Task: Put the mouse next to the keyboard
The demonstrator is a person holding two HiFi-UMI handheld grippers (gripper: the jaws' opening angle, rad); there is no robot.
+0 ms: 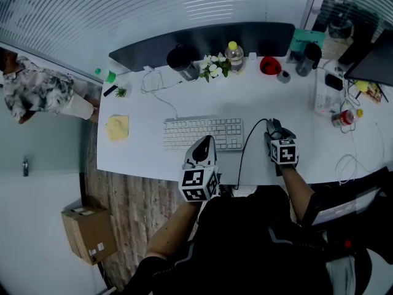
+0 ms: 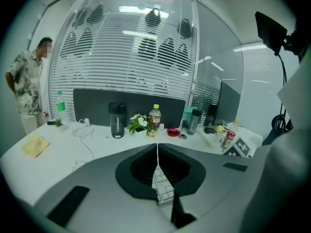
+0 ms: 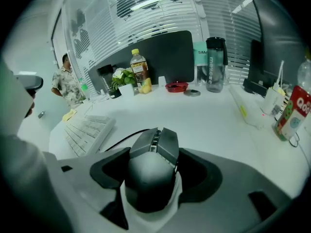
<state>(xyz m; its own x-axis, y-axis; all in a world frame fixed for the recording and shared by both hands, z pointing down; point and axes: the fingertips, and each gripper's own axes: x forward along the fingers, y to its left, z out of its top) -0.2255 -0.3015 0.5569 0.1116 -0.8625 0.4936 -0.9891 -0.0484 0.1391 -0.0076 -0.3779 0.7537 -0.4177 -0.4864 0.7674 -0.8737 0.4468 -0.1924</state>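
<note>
A dark grey wired mouse (image 3: pixel 153 159) sits between the jaws of my right gripper (image 3: pixel 153 152), and both pads press on its sides. In the head view the mouse (image 1: pixel 274 128) and right gripper (image 1: pixel 275 135) are over the white desk (image 1: pixel 147 158), a short way right of the white keyboard (image 1: pixel 202 133). The black mouse cable (image 1: pixel 245 146) runs back to the desk's front edge. I cannot tell whether the mouse rests on the desk or is lifted. My left gripper (image 1: pixel 205 142) hovers at the keyboard's front edge, shut on nothing, with keys (image 2: pixel 163 191) showing below it.
Along the back stand a dark divider panel (image 1: pixel 202 42), a black bottle (image 1: pixel 181 60), flowers (image 1: pixel 212 66), a yellow-capped bottle (image 1: pixel 234 55) and a red bowl (image 1: pixel 269 65). A yellow pad (image 1: pixel 117 128) lies left. Power strip (image 1: pixel 322 97) and red can (image 1: pixel 346 118) crowd the right. A person (image 1: pixel 37 91) stands far left.
</note>
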